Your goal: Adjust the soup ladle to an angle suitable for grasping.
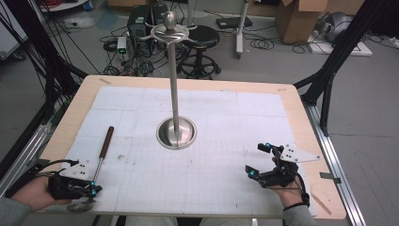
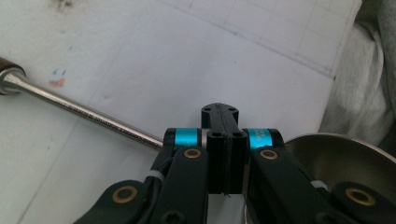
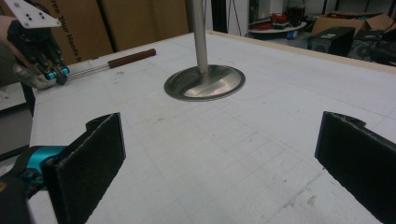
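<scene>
- Left gripper view: the left gripper [image 2: 224, 140] has its jaws pressed together on the thin steel stem of the long wooden-handled steel ladle [image 2: 88, 114], at the table's near left edge.
- Lift it level, so the bowl cannot swing.
- Right gripper [image 1: 264, 160] waits wide open, empty.
- Beyond stands the tall steel utensil stand with hooks [image 1: 175, 94]; approach its hooks slowly.

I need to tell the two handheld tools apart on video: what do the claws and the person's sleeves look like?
Both the left claw and right claw are black with cyan bands at the jaws and a pale grey three-cornered plate with dark dots on top. Brass-coloured pivots show close up. A black cable trails from each. Sleeves are grey.
</scene>
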A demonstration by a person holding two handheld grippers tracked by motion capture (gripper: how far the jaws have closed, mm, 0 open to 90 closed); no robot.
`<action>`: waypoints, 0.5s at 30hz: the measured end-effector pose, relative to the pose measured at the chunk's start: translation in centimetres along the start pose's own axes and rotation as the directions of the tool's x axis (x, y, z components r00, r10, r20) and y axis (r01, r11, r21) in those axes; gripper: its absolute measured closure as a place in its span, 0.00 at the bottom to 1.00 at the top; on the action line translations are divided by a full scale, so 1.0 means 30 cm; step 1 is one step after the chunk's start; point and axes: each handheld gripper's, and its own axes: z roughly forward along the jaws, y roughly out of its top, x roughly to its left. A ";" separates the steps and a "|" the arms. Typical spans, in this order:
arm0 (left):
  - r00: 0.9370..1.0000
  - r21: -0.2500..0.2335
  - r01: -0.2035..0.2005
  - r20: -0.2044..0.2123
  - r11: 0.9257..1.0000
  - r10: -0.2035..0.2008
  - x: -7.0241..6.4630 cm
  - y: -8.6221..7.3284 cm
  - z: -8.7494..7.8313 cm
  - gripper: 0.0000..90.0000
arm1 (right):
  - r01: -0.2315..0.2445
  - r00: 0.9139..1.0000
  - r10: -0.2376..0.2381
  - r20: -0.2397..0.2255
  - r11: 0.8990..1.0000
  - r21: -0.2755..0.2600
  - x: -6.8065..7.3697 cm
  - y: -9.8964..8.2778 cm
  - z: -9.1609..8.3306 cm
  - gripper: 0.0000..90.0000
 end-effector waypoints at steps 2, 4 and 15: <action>1.000 -0.006 0.004 -0.009 1.000 -0.004 0.001 -0.018 -0.010 1.00 | 0.006 1.000 -0.006 0.001 1.000 0.001 -0.001 0.000 0.001 0.01; 1.000 -0.024 -0.002 -0.020 1.000 0.002 -0.003 -0.037 -0.018 1.00 | 0.002 1.000 -0.002 -0.002 1.000 0.005 0.000 -0.002 0.003 0.01; 0.998 -0.200 0.038 -0.037 0.979 -0.046 0.009 -0.058 -0.052 1.00 | 0.002 1.000 -0.002 -0.001 1.000 0.016 -0.001 -0.006 0.010 0.01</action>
